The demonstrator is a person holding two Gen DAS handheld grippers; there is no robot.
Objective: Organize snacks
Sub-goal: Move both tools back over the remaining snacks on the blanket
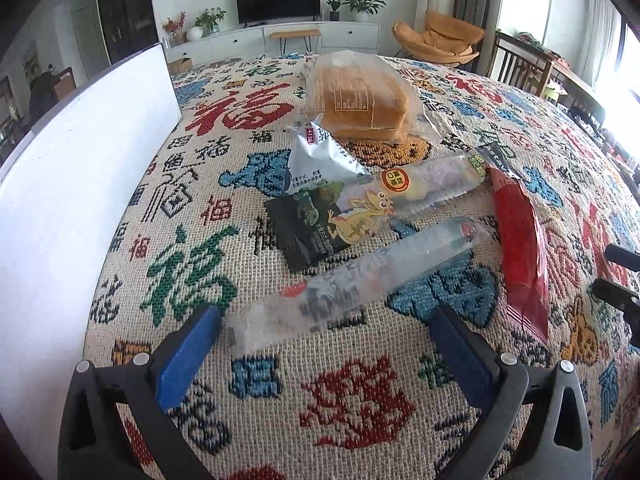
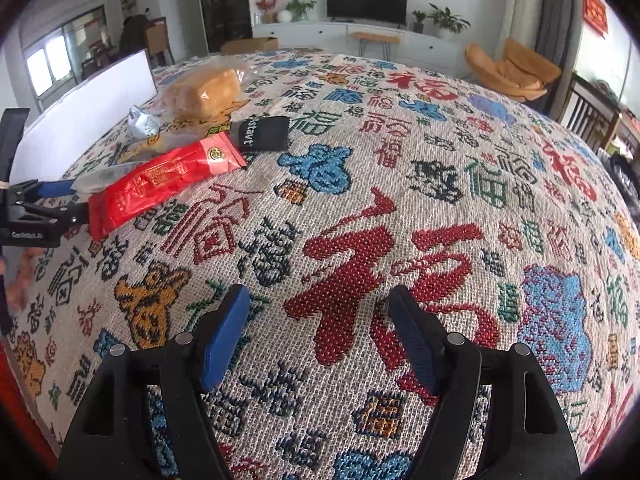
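Snacks lie on a patterned tablecloth (image 1: 340, 400). A long clear packet (image 1: 360, 272) stretches away from my left gripper (image 1: 326, 320), which is open; the packet's near end lies between the blue pads, untouched. Beyond it are a dark green dinosaur packet (image 1: 304, 228), a clear packet with a yellow cartoon dinosaur (image 1: 404, 196), a white pouch (image 1: 320, 152), bagged bread (image 1: 360, 100) and a red packet (image 1: 520, 248). My right gripper (image 2: 320, 300) is open over bare cloth (image 2: 400, 200), with the red packet (image 2: 168, 184) and a black packet (image 2: 264, 132) far to its left.
A white box wall (image 1: 80, 180) stands along the left of the table, also seen as a white box (image 2: 88, 112) in the right wrist view. The right gripper's black fingers (image 1: 618, 296) show at the right edge. A TV unit, plants and an orange chair sit behind the table.
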